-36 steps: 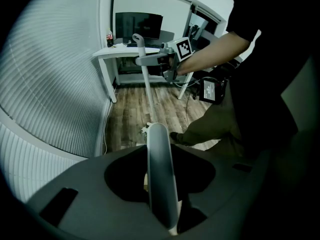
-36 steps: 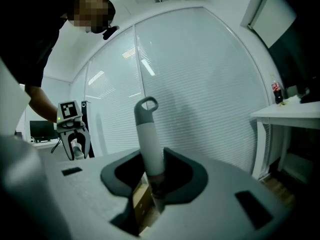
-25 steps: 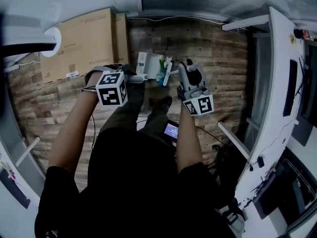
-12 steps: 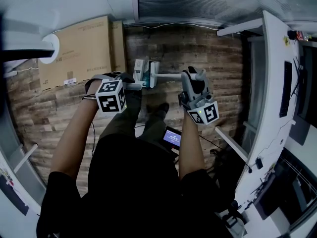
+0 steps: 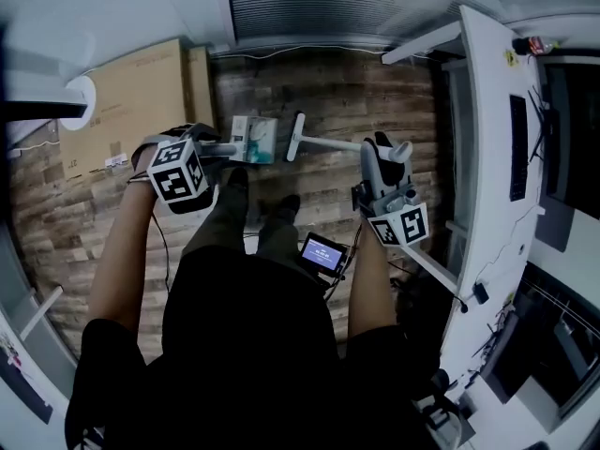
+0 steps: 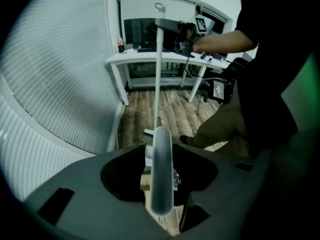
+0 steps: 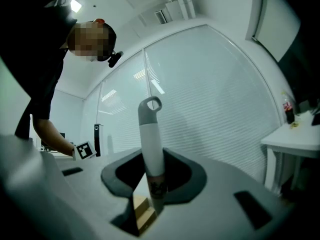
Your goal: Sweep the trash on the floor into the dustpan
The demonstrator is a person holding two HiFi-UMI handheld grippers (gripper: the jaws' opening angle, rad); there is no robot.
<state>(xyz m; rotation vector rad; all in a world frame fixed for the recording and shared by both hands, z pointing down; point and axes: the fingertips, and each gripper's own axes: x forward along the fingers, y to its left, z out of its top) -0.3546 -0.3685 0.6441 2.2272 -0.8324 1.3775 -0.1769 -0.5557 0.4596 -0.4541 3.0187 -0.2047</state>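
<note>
- Trash seems to lie inside the dustpan as a teal and pale clump. It is too small to name the pieces.
- Dustpan stands on the wood floor, just ahead of the person's shoes and near a box by the wall.
- Its grey handle rises between the jaws of the left gripper, which points steeply down. The jaws are opening, and dark gaps show on both sides of the handle, so the pads look clear of it.
- Broom stands upright just beside the dustpan, with its head low by the pan's mouth. I cannot tell whether the head touches the floor.
- Right gripper is clamped on the white broom shaft, below its grey loop.
- White bench runs along the right, well apart from the dustpan.
- Sweeping looks done or nearly so, and what seems left is to let go cleanly.
- Risk: with the left jaws parting, the dustpan has only its own footing. If it sits tilted, or a pad drags the handle, it could tip and spill the trash onto the floor.
- Risk: the broom head is near the pan, so a swing of the shaft could knock the pan over.
- Risk: the shoes are near too, and a step forward could kick it.
</note>
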